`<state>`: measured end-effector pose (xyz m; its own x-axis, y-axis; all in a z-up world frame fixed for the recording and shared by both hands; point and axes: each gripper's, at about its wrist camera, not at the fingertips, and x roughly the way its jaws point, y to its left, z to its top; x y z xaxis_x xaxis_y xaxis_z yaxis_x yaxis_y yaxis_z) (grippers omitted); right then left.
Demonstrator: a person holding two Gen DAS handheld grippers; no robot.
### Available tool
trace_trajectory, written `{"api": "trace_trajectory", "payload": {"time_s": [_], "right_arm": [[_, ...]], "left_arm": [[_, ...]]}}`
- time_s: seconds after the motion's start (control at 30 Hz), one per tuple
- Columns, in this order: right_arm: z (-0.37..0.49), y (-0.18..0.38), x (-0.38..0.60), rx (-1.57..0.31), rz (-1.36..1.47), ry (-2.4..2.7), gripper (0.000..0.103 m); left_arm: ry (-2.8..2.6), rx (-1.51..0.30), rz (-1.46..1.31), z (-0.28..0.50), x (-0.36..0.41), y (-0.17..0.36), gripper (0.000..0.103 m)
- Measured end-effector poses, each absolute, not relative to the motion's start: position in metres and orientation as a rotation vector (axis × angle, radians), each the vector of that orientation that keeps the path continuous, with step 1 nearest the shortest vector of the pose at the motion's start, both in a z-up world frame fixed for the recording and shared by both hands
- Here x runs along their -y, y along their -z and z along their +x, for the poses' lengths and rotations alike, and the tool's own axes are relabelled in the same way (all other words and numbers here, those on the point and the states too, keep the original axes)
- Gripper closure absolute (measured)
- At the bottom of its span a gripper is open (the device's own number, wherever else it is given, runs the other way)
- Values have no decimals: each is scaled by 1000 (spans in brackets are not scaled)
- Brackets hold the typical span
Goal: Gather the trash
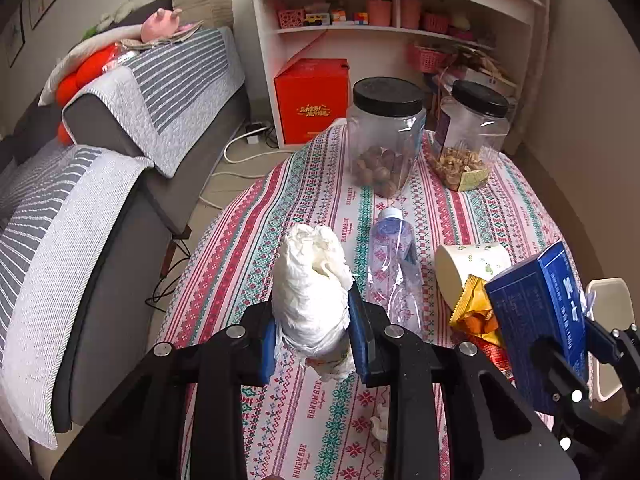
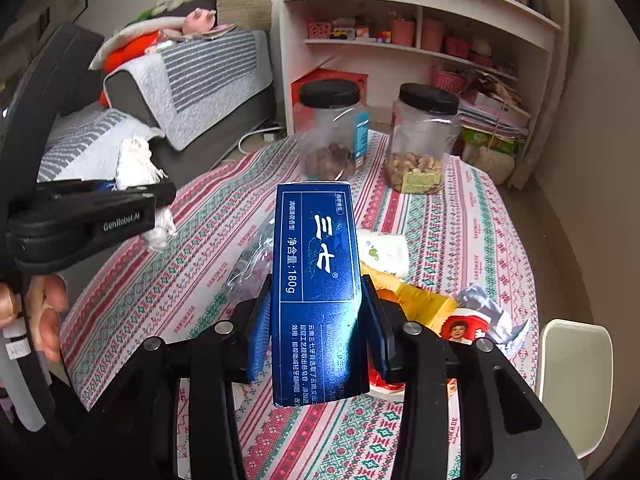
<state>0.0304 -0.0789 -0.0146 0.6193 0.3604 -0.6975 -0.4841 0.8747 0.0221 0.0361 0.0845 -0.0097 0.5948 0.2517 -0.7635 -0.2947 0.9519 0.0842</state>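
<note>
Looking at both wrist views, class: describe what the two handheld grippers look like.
Both the left gripper and right gripper have matte black bodies with silver screw heads and blue ribbed pads. The left gripper's side carries white "GenRobot.AI" lettering.

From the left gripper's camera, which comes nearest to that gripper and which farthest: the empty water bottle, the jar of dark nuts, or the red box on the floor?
1. Water bottle, lying just right of the left gripper.
2. Nut jar, standing farther up the table.
3. Red box, on the floor beyond the table.
</note>
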Motion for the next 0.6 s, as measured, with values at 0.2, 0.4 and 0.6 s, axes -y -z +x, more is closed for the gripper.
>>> {"api": "trace_trajectory", "payload": {"time_s": [0.2, 0.4, 0.6], "right_arm": [[35, 6, 98, -734, -137, -434, 64], [47, -2, 141, -717, -59, -313, 64], [56, -6, 194, -715, 8, -154, 64]], "left_arm": [[-295, -869, -50, 41, -72, 8, 74], [-249, -854, -46, 45, -52, 7, 74], [-214, -844, -26, 51, -26, 10, 74]]}}
